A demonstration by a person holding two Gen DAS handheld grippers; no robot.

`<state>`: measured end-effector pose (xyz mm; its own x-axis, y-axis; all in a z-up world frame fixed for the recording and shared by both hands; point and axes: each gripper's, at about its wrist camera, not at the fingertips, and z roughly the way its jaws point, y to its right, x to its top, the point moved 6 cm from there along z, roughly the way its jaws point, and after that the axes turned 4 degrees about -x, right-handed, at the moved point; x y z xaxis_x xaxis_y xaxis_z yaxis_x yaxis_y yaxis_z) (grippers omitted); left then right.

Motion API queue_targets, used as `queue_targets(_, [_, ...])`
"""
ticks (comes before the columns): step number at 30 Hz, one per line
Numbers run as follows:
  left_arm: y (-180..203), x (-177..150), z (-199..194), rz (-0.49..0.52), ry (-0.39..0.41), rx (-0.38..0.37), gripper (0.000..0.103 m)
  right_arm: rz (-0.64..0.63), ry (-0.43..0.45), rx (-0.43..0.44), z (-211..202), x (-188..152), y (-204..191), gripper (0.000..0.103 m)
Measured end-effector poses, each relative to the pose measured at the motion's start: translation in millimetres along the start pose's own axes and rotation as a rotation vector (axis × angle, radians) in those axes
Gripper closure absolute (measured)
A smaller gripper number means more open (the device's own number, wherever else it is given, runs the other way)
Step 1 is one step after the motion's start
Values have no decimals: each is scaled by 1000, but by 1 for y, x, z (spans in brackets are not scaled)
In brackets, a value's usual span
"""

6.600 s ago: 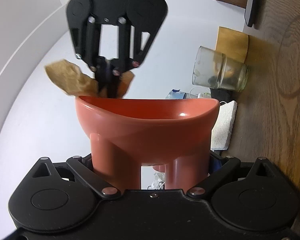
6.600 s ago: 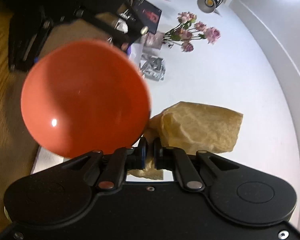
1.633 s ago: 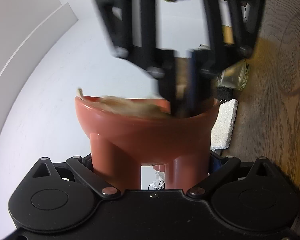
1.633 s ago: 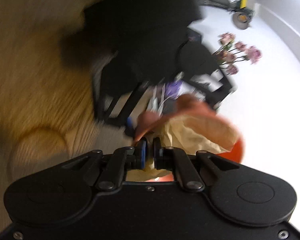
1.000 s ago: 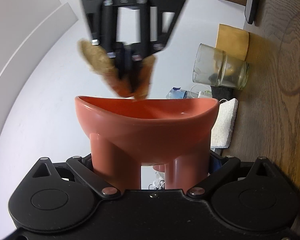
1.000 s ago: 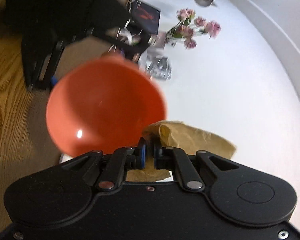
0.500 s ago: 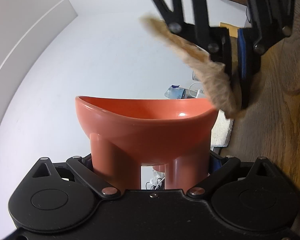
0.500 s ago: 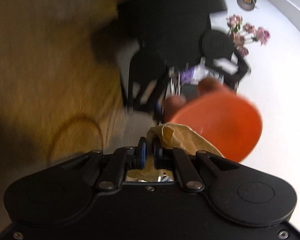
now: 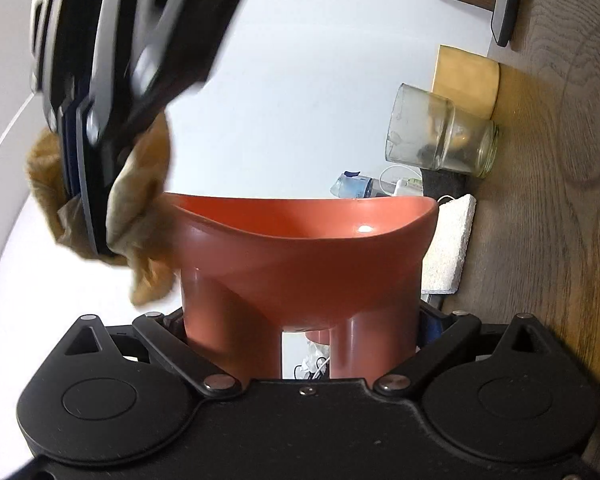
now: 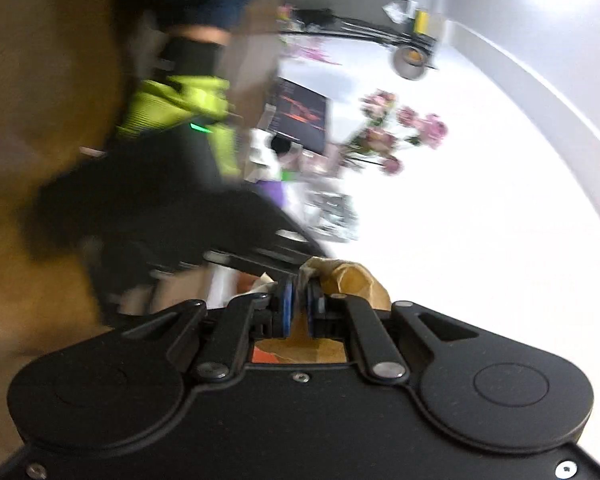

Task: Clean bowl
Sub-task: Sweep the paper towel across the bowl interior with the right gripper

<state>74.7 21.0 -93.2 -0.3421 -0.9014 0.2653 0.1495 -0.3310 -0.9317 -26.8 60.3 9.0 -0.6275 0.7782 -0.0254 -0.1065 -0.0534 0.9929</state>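
The left gripper (image 9: pixel 300 320) clamps the legs of the empty red bowl (image 9: pixel 304 248). The right gripper (image 10: pixel 299 300), closed on a brown cloth (image 9: pixel 140 200), is beside the bowl's rim. A glass jar (image 9: pixel 440 136) stands behind.

glass jar (image 9: pixel 444 140) beside white sponge (image 9: pixel 448 248); pink flowers (image 10: pixel 396 136) behind

Bowl (image 9: pixel 308 248) mouth: lying open, unblocked. Left rim: right claw (image 9: pixel 88 184) with tan cloth (image 9: pixel 140 200) crowding it. Right side: white sponge (image 9: pixel 448 248) just beside bowl, glass jar (image 9: pixel 440 136) near, occupying worktop (image 9: pixel 560 200).
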Motion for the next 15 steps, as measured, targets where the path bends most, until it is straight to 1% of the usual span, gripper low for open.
queue_targets(2, [0, 0, -1, 2, 1, 2, 6, 12, -19, -22, 17, -5, 11, 97])
queue_targets(4, [2, 1, -2, 4, 2, 3, 6, 18, -51, -48, 24, -15, 17, 97])
queue_targets(7, [5, 3, 1, 8, 4, 6, 6, 5, -100, -74, 20, -37, 19, 97])
queue_targets(8, [6, 4, 3, 9, 5, 8, 6, 2, -111, -75, 28, -38, 21, 97])
queue_targets(10, [13, 8, 12, 11, 6, 8, 6, 0, -161, -70, 33, -57, 19, 97])
queue_targets(11, [13, 8, 12, 12, 6, 9, 6, 1, -169, -67, 27, -59, 12, 97])
queue_targets(12, [14, 8, 12, 13, 7, 10, 7, 0, -192, -56, 36, -63, 9, 97])
queue_targets(13, [14, 8, 12, 14, 8, 11, 6, -9, -216, -45, 37, -72, 3, 97])
queue_targets(14, [14, 8, 11, 17, 9, 14, 7, -10, -222, -42, 21, -76, -2, 97])
queue_targets(15, [15, 8, 11, 21, 11, 17, 7, -11, -240, -31, 21, -84, -7, 97])
